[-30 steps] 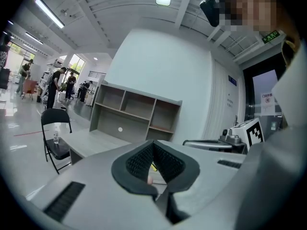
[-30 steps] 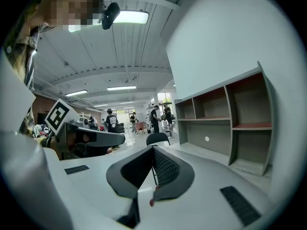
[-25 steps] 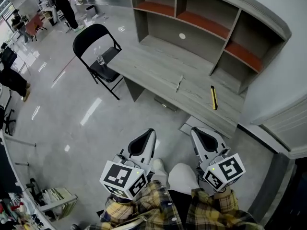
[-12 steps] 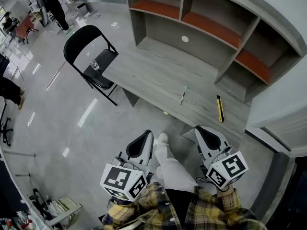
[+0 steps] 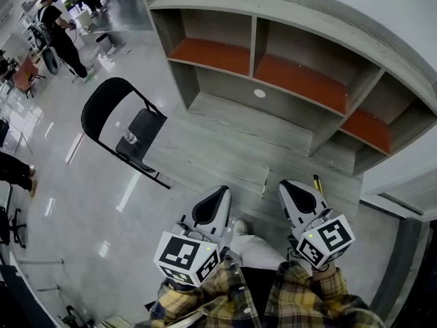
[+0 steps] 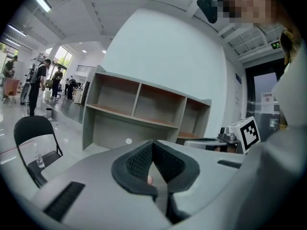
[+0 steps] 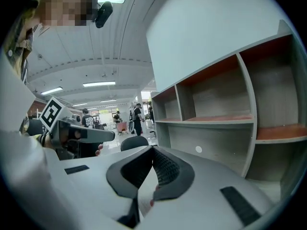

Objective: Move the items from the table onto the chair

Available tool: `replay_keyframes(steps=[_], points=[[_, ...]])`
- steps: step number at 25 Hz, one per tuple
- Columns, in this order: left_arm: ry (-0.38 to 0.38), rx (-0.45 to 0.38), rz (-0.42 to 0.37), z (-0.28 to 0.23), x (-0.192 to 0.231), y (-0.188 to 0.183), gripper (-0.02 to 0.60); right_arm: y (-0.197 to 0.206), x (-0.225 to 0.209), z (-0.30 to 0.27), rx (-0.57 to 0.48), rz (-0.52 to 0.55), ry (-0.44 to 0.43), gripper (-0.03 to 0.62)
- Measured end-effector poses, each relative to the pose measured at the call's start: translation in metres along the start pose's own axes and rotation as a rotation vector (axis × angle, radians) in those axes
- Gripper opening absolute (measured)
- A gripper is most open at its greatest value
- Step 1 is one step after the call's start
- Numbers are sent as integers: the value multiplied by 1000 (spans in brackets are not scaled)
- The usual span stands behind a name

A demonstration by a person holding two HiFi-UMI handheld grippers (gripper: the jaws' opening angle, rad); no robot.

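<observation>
**Both tongs clenched and empty, stuff sitting on the table**

So both grippers are hanging low in front of the person, over the near edge of the table [image 5: 218, 142]. The left gripper [image 5: 213, 207] is squeezing its jaws fully together with nothing between them, and the right gripper [image 5: 298, 198] is doing exactly the same: pads pressed together, empty.

A thin pen-like stick [image 5: 265, 182] is lying on the tabletop close to the front edge, showing between the two grippers in the head view. A yellow tool [image 5: 316, 181] is peeking out just behind the right gripper, mostly covered by it, so I can't tell what it is.

The black folding chair [image 5: 102, 108] is standing just off the table's left end, with a small clear bottle [image 5: 130, 138] sitting upright on its seat. Behind the tabletop the shelf unit [image 5: 273, 67] is showing bare compartments. People [image 5: 60, 33] are standing around far off on the shiny floor [image 5: 89, 203].
</observation>
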State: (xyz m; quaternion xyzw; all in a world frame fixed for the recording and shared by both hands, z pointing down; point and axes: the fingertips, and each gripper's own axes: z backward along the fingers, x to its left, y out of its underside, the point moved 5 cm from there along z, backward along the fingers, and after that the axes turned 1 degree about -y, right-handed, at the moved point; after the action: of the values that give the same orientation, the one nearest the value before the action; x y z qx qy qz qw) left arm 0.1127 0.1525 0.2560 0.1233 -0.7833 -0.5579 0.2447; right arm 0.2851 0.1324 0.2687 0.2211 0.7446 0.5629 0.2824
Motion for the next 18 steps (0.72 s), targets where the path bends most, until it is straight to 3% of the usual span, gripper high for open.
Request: replay_keyframes(steps=[8,13,18], points=[[145,45,-67,-73,6,-20,5,-14,-38,-5,-38,-31,122,17],[289,120,-106,-123,1,-19,5,-14,-56,8,-51,-62,291,17],[347,220,-137,-158,-2,-4,5,-8,-65,17,-53,-124,440,17]])
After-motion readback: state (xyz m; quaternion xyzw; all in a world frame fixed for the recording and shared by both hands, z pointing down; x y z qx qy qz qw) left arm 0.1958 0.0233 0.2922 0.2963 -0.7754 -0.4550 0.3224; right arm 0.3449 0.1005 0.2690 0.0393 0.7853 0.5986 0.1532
